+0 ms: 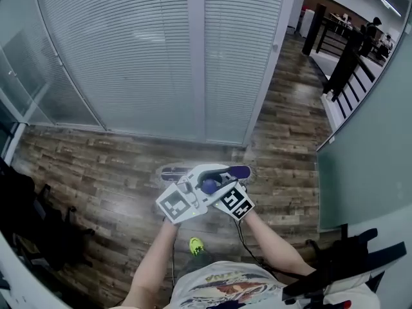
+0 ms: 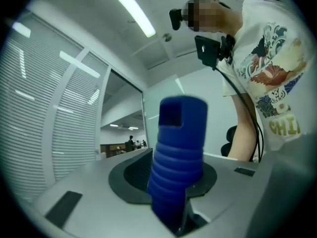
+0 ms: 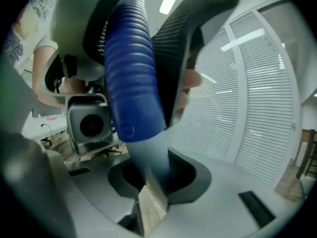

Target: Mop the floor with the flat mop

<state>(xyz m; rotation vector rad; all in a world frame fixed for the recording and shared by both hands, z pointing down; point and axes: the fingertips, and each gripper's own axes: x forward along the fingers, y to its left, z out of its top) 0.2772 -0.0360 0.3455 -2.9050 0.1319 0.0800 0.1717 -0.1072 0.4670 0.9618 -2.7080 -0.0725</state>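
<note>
**Both grips crowded at the mop's top**

Our left hand-held gripper (image 2: 173, 217) is clamped on the blue grip (image 2: 178, 152). Our right hand-held gripper (image 3: 148, 202) pinches the pale shaft (image 3: 151, 157) just below. The flat mop head (image 1: 174, 171) lies on the floor (image 1: 96, 172) near the blinds (image 1: 129, 56). With both grips so bunched, we judge the handle could twist, or the head strike the blinds. We see no containers.

white blinds (image 1: 129, 56) drawn | black chair (image 1: 351, 262) lower right | railing (image 1: 344, 69) upper right
</note>
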